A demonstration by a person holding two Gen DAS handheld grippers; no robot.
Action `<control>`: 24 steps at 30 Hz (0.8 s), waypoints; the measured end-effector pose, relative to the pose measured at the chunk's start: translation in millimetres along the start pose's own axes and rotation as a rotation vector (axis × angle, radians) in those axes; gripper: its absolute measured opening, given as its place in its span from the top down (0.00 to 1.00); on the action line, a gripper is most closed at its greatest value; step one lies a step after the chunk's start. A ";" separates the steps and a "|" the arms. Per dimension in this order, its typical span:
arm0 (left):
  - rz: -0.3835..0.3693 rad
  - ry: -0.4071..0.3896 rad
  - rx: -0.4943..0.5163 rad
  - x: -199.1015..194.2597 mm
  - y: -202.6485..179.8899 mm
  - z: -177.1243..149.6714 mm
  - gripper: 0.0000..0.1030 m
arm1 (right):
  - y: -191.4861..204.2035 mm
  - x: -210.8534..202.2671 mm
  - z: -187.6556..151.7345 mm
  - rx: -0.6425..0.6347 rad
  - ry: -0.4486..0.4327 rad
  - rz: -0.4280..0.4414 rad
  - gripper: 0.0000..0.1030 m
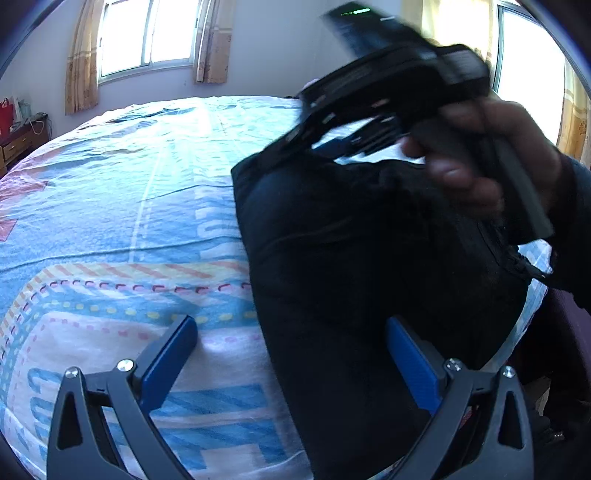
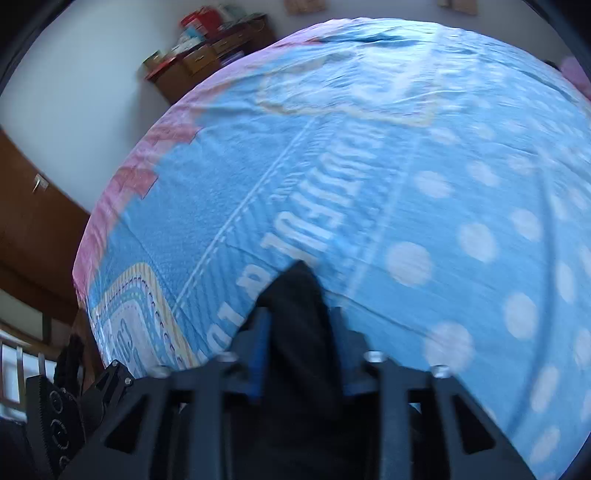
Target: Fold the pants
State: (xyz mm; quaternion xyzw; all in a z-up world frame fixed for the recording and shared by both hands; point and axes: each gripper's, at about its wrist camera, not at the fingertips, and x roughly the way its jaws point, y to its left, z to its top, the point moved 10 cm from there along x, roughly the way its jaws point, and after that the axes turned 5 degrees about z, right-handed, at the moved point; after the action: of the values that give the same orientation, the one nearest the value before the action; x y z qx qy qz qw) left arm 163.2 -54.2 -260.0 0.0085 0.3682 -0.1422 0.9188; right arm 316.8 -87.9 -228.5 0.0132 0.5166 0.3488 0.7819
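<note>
Dark folded pants lie on the right side of a bed under a blue patterned sheet. My left gripper stands wide open low over them. Its left finger is above the sheet and its right finger above the cloth, and the pads press on nothing. A person's hand holds my right gripper at the pants' far edge. In the right wrist view the right gripper is shut on a bunch of the black pants, which rises in a peak between the blue pads over the sheet.
Two curtained windows are in the far wall. A wooden chest of drawers with boxes on top stands beyond the bed's far left corner. A brown wooden door is on the left. The bed's right edge drops off beside the pants.
</note>
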 end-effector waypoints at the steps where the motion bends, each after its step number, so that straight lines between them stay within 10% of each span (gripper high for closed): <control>1: 0.000 0.001 0.000 -0.1 0.2 -0.1 0.00 | -1.7 -11.9 -0.2 0.014 -0.033 -0.005 0.53; 7: 0.001 0.005 -0.002 2.7 5.0 4.3 0.00 | 17.7 -80.8 -23.9 0.022 -0.199 0.058 0.52; 13: 0.004 0.005 -0.003 3.4 7.3 4.9 0.00 | -3.2 -37.1 -65.0 0.044 -0.081 -0.038 0.52; 24: 0.020 0.041 -0.010 -4.6 18.8 3.8 0.00 | 35.0 -54.5 -33.2 0.045 -0.179 0.121 0.52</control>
State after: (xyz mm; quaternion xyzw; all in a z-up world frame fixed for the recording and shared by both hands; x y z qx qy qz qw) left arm 167.6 -35.4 -255.8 0.0107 0.3877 -0.1312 0.9123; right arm 258.9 -103.2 -187.1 0.0930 0.4508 0.3813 0.8017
